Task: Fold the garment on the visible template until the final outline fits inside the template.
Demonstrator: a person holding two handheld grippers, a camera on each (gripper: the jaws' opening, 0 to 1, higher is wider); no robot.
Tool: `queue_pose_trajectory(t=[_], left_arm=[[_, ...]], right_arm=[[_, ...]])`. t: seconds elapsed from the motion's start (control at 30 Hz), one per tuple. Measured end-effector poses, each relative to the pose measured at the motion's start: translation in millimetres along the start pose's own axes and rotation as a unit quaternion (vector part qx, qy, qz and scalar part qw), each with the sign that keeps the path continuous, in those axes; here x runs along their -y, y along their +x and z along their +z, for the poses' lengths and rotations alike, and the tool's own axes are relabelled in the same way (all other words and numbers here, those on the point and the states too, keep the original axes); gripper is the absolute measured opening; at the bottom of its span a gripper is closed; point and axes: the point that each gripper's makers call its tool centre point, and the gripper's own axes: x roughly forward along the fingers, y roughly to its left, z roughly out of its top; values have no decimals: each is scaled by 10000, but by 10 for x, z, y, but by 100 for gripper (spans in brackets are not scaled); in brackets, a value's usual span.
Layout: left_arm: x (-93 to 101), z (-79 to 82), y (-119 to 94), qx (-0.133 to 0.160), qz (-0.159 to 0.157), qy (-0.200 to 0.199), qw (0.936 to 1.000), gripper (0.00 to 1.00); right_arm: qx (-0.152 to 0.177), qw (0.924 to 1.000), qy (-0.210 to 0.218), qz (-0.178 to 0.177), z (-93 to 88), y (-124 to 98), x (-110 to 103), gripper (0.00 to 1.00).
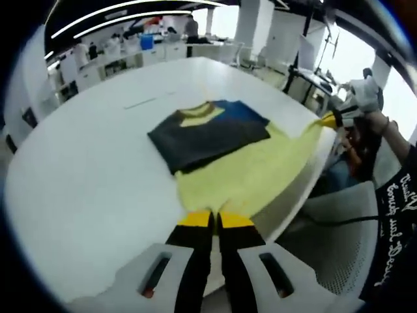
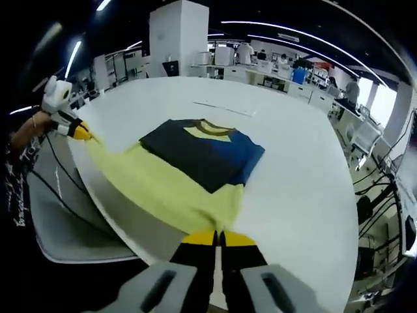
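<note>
A white table [image 1: 78, 176] carries the garment [image 1: 241, 166], yellow with a dark folded part toward 12 o'clock, its yellow hem stretched along the near edge (drooping slightly between the grips). The left gripper [image 1: 215, 218] is clenched on one hem corner at 6 o'clock. The right gripper [image 2: 219, 237] is likewise clamped on the other.

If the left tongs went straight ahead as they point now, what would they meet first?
The left tongs are shut on the yellow hem, so more yellow garment comes first, then probably the dark folded part; depth is unclear.
</note>
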Motion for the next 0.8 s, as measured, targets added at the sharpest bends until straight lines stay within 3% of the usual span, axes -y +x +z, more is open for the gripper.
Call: queue_pose_trajectory(t=[0.27,0.7,0.8], left_arm=[[-114,257,11,151,298,374,9987,0],[-340,553,106,292,544,212,9979,0],[-384,706,118,463,601,266,9968,0]], right_arm=[[158,9997,-203,-58,238,38,96,0],[374,9989,-261,-138,591,230,305,0],[404,9987,-258,-172,683,278,355,0]])
